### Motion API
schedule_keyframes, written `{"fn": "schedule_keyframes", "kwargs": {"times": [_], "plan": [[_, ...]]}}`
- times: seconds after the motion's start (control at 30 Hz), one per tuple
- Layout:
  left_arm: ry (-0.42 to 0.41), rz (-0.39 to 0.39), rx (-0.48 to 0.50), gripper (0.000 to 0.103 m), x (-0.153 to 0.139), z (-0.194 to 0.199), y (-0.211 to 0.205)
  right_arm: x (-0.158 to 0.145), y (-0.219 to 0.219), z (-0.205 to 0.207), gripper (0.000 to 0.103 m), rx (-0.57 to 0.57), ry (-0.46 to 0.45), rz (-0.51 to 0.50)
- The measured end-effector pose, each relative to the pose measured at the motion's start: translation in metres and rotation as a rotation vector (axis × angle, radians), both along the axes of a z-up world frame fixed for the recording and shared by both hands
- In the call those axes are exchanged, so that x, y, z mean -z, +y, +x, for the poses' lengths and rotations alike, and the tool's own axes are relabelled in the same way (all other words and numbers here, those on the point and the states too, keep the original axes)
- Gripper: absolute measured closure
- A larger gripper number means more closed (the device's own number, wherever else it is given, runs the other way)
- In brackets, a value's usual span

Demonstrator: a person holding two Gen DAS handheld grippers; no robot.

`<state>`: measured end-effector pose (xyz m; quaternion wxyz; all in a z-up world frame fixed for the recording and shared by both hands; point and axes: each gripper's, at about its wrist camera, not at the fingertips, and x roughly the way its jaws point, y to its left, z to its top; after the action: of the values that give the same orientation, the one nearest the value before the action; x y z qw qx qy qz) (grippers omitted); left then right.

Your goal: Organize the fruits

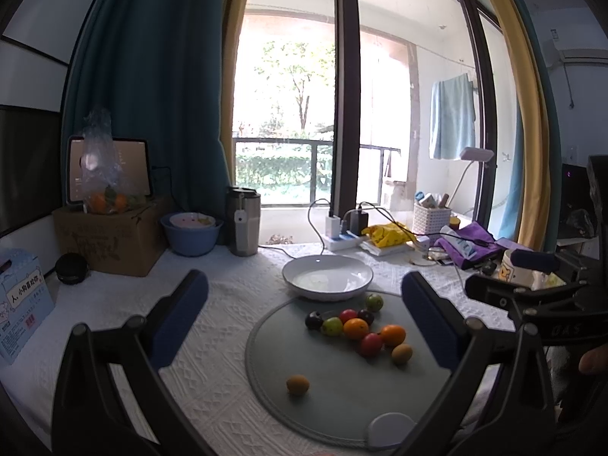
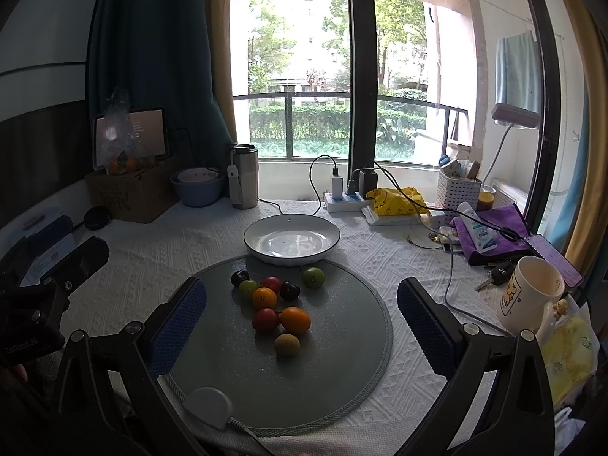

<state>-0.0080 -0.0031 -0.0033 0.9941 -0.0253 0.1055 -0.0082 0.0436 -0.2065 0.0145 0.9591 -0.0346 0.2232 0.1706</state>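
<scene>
Both spread tools [image 2: 302, 319] frame the fruits [image 2: 275, 302].

Bright balcony window [image 2: 296, 76], teal curtain [image 1: 152, 76], white-clothed table [image 2: 380, 235]

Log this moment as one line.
left gripper: open, empty | right gripper: open, empty | small mixed fruits: on round grey mat | white bowl: empty

- Left gripper [image 1: 304, 323]: black angular frame, silver round screws at the joints, fingers [image 1: 178, 315] faced with blue textured pads.
- Right gripper [image 2: 302, 321]: same black frame and screws, blue dimpled pads on its fingers [image 2: 178, 326].
</scene>
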Motion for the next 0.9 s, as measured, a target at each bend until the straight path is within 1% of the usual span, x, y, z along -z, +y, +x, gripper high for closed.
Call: {"fn": "schedule_keyframes", "kwargs": {"times": [0.63,0.9], "plan": [[0.004,-0.004,0.007,0.000,-0.0013,-0.0055,-0.0018,0.0010,-0.0008,-0.0010,0.000,0.001,0.003,0.001],[0.017,-0.008,0.011,0.000,-0.0003,-0.0017,-0.0006,0.0038,0.0001,-0.0011,0.000,0.003,0.008,-0.001]]}}
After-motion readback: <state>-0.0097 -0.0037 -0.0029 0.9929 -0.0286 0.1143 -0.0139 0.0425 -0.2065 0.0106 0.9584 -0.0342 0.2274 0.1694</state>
